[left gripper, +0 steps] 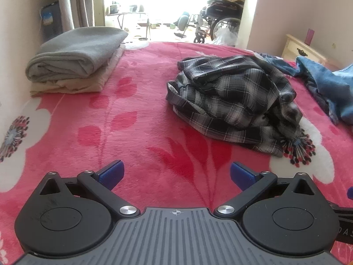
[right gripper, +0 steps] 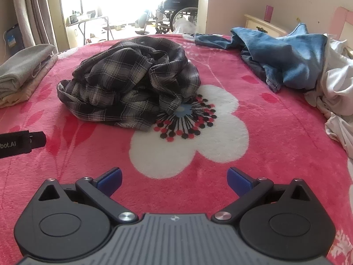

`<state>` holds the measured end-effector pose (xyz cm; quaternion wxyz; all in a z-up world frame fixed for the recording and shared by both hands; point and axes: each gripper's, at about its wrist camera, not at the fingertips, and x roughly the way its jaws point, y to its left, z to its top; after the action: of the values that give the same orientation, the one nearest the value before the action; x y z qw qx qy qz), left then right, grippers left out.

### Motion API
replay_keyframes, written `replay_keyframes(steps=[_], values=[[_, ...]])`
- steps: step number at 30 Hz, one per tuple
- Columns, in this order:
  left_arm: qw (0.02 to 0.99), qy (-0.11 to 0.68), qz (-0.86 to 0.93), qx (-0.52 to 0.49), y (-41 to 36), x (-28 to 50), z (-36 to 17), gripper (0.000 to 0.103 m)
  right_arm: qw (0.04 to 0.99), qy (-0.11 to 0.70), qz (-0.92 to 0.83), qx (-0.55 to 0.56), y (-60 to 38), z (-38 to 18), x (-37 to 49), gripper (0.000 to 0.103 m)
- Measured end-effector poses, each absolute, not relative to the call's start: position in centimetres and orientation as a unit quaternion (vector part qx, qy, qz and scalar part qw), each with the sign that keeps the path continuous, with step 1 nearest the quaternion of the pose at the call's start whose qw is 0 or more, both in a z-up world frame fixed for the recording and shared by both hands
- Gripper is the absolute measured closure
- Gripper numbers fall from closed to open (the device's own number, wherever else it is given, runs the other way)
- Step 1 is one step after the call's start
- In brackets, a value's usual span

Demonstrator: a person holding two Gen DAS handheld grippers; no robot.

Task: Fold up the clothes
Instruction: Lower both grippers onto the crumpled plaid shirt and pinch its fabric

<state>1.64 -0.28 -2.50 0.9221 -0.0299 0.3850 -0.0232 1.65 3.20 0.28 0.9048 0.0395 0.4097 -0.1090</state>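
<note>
Black linkages, silver screws, blue fingers [left gripper: 111,172], ribbed grey housing.

Lighting: daylight, strong, entering from the open doorway [left gripper: 176,2] at 12 o'clock in both wrist views. That area is blown out to white; detail there is lost, and the wheelchair [left gripper: 222,19] beside it shows in part as silhouette.

Foreground: evenly lit, moderately bright. The pink blanket [left gripper: 141,132] shows soft sheen. Shadows are faint and fall toward 6 o'clock, visible under the plaid shirt [right gripper: 132,81] and the folded grey stack [left gripper: 75,53].

Glare: small highlights on metal screws at 6 o'clock.

Distortion: fisheye; the bed curves downward at 3 and 9 o'clock; corners vignetted dark.

Focus: centre fairly sharp; slight softness and compression noise throughout, more at the edges.
</note>
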Motion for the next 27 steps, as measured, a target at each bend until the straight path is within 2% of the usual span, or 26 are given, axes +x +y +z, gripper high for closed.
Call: replay_keyframes(steps=[12,23,27], values=[[0.931,0.360,-0.058,-0.023,-1.1,5.1,-3.6,0.000,0.927,0.360,-0.095,0.031,0.2,-0.2,3.7,0.000],[0.944,0.291,-0.146,0.055,-5.0,9.6,-3.4,0.000,0.952,0.295,-0.021,0.083,-4.1,0.4,9.9,0.000],[0.941,0.278,-0.164,0.100,-6.8,10.9,-3.9,0.004,0.954,0.288,0.015,0.088,-4.3,0.2,13.5,0.000]])
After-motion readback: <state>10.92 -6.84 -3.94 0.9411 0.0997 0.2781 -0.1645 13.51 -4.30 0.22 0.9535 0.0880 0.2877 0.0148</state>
